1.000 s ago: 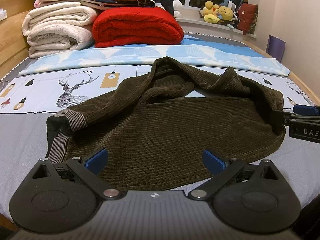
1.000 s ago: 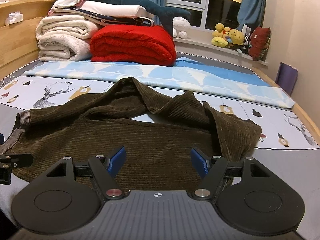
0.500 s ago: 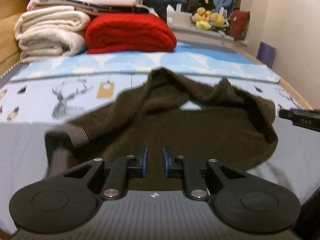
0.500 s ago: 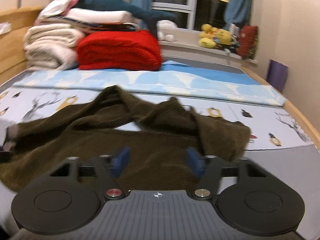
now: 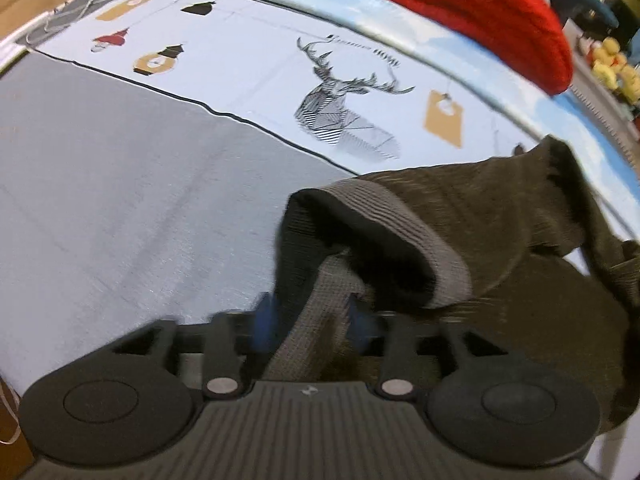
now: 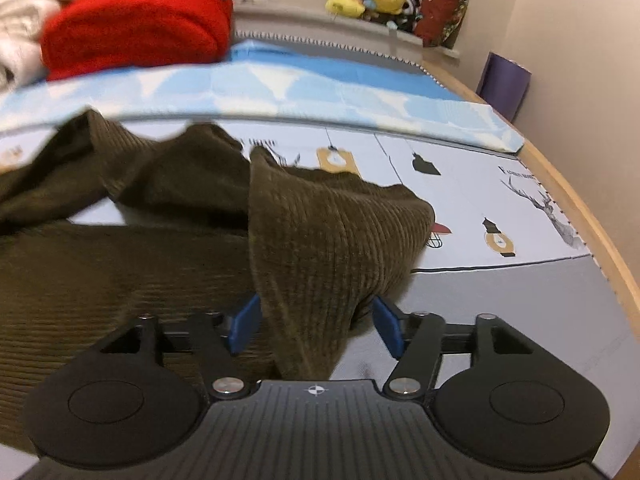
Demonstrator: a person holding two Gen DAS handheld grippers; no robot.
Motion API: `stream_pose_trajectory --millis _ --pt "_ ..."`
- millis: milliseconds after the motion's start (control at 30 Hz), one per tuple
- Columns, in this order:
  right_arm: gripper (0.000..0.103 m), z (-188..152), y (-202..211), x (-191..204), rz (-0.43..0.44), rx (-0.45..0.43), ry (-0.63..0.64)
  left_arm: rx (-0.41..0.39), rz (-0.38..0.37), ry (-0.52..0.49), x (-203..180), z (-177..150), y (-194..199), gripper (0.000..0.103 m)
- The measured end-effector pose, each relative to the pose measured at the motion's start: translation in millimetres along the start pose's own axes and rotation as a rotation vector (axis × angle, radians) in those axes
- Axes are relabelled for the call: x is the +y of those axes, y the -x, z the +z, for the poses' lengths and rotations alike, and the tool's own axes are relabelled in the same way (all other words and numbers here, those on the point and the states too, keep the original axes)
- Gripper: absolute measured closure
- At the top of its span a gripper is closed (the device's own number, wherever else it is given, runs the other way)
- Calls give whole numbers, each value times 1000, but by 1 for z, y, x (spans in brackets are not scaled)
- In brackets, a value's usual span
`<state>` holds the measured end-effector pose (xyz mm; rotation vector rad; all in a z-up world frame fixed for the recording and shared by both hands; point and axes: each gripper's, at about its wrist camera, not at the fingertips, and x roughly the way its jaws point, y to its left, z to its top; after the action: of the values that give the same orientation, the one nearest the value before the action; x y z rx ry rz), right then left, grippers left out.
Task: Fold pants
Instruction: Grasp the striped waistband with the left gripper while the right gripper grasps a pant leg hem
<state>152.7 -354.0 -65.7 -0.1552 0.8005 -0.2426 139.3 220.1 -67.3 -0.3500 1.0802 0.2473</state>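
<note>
The pants (image 6: 328, 236) are dark brown with thin ribs and a grey waistband (image 5: 404, 224), the bed sheet (image 5: 120, 184) is grey and pale blue with a striped deer (image 5: 340, 116), and the blanket (image 6: 136, 28) is bright red.

We see left gripper (image 5: 310, 318) pitched steeply down, jaws opening, blue pads (image 5: 262, 322) blurred, grey waistband of pants (image 5: 500, 240) between them, pads not pressing. Right gripper (image 6: 316, 326) angled down less steeply, jaws opening, blue pads (image 6: 242, 322) apart, bunched pants fold between them, no clear squeeze.
</note>
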Motion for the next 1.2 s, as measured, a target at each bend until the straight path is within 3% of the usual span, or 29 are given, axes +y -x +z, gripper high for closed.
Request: stream_pose_trajectory --millis 100,233,267,333,400,433,533,633,700,733,800,833,867,933,967,1000,1067,1133,1167,1200 --pt "35 -3 -22 14 -22 49 91 32 29 -27 -7 3 -11 24" --pt "42 -4 -35 19 -59 86 131 77 48 -59 -12 4 -27 24" --pt "48 -4 -35 16 -57 86 111 87 58 -70 -14 4 -32 24" --pt "78 -1 -31 5 -56 81 54 105 79 -92 -17 4 -40 23" --pt "101 2 -22 -12 -65 47 -34 121 87 -113 -18 2 -47 23" --pt "103 3 -15 -24 -90 19 -88 129 89 -128 -20 1 -49 23" --pt "103 0 8 -69 -154 -20 -269 141 94 -187 -24 -6 -54 29" --pt "103 -17 18 -108 -161 31 -371 117 90 -248 -29 -10 -50 41" --pt "103 -32 23 -123 -111 62 -395 99 93 -287 -32 -13 -45 53" --pt "103 -38 27 -127 -47 66 -397 88 97 -307 -34 -15 -42 57" --pt "102 -42 34 -124 28 47 -359 53 121 -351 -38 -18 -34 81" --pt "101 -42 39 -118 44 25 -318 33 125 -362 -39 -19 -29 84" --pt "98 -42 42 -112 57 10 -283 9 125 -364 -40 -19 -22 92" --pt "72 -40 44 -97 83 -16 -229 -23 111 -337 -37 -17 -11 93" --pt "64 -37 44 -89 91 -26 -210 -23 103 -319 -35 -15 -9 93" --pt "53 -34 40 -80 94 -36 -186 -14 93 -292 -32 -14 -8 92" --pt "51 -29 31 -66 93 -37 -134 23 78 -243 -26 -10 -13 89" --pt "51 -24 17 -48 88 -13 -63 59 72 -221 -23 -7 -21 66" --pt "51 -22 10 -39 81 -13 -27 71 69 -218 -23 -7 -23 45" --pt "51 -19 5 -30 69 -18 10 84 67 -217 -24 -6 -26 30"
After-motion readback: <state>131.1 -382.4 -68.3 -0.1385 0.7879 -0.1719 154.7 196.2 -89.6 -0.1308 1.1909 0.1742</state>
